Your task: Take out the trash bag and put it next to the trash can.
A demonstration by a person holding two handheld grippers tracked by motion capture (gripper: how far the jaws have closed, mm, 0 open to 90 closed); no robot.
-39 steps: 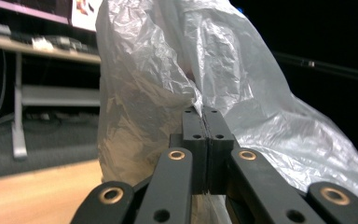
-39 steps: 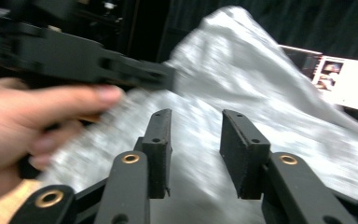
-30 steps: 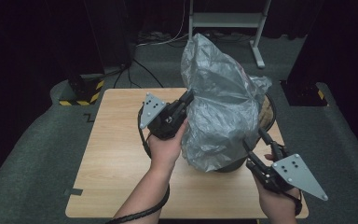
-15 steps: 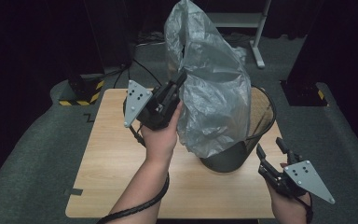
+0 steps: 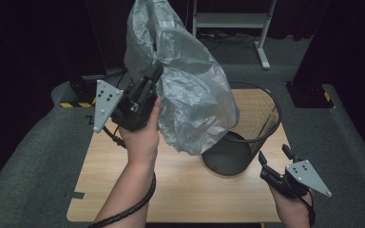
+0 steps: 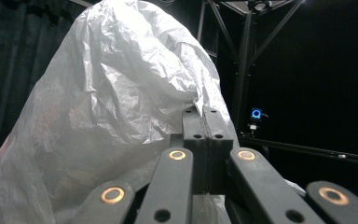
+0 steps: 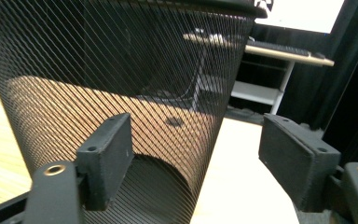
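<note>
Fingers, left: the left gripper [image 5: 156, 76] has its jaws pressed together on a fold of the grey plastic bag [image 5: 185, 90]; in the left gripper view the pads [image 6: 194, 128] meet flat with film pinched between them.
Left hand: the hand [image 5: 140, 135] holds the gripper raised above the left half of the wooden table [image 5: 123, 190], with a coiled cable running down the forearm.
Bag position: it hangs crumpled from the pinch, billowing up and to the right; its lower edge sits above the near-left rim of the wire-mesh bin [image 5: 261, 118] and in front of it, so whether they touch cannot be told.
Left gripper view extra: a dark metal frame [image 6: 244, 70] and a small blue-lit device [image 6: 256, 113] stand behind the bag.
Bin: black mesh, upright on the right half of the table; the visible part of its interior shows bare mesh and a dark solid base.
Fingers, right: the right gripper [image 5: 273, 159] has its jaws spread wide, gripping nothing, low at the table's near-right corner, just beside the bin.
Right gripper view extra: the pads [image 7: 107, 149] stand wide apart, the left one in front of the mesh wall [image 7: 121, 70]; a desk with a keyboard [image 7: 279, 46] shows beyond.
</note>
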